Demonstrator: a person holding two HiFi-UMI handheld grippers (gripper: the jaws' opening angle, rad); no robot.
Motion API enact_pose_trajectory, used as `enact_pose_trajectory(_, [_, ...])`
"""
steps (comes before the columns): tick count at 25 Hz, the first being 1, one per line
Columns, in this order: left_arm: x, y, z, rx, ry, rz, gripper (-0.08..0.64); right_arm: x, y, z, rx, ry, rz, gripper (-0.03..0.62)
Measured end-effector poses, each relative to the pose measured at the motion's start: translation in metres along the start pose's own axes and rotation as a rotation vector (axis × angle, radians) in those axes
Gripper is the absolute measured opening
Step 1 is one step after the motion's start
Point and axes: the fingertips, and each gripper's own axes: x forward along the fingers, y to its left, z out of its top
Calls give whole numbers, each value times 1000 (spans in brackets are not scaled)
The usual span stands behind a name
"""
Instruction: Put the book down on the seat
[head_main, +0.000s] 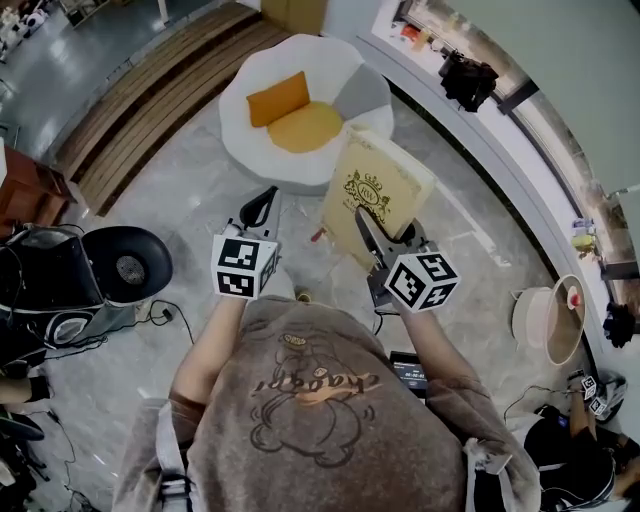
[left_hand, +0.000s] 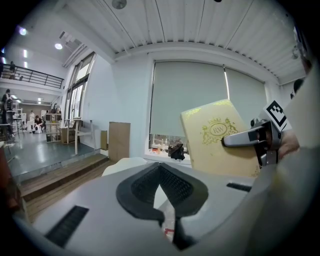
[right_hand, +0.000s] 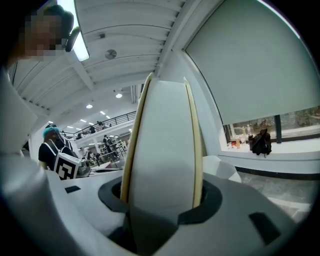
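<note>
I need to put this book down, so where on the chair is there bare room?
Bare: the yellow seat pad, between the orange cushion and the chair's front rim. Crowded only at the far left, where the cushion sits.

The book (head_main: 385, 190) has a matt cream cover with gold print and pale paper page edges, the seat (head_main: 236, 112) is a smooth white shell holding orange cloth cushions (head_main: 290, 115), and the floor (head_main: 180, 210) is polished grey stone beside slatted wooden steps (head_main: 150, 92).
</note>
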Motion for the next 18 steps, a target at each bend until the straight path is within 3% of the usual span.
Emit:
enact_pose_trajectory(5, [14, 19, 12, -10, 0, -5, 3, 22, 2, 12, 11, 6, -5, 232])
enact_pose_trajectory(18, [45, 29, -5, -5, -7, -13, 4, 48, -19, -5, 5, 3, -6, 232])
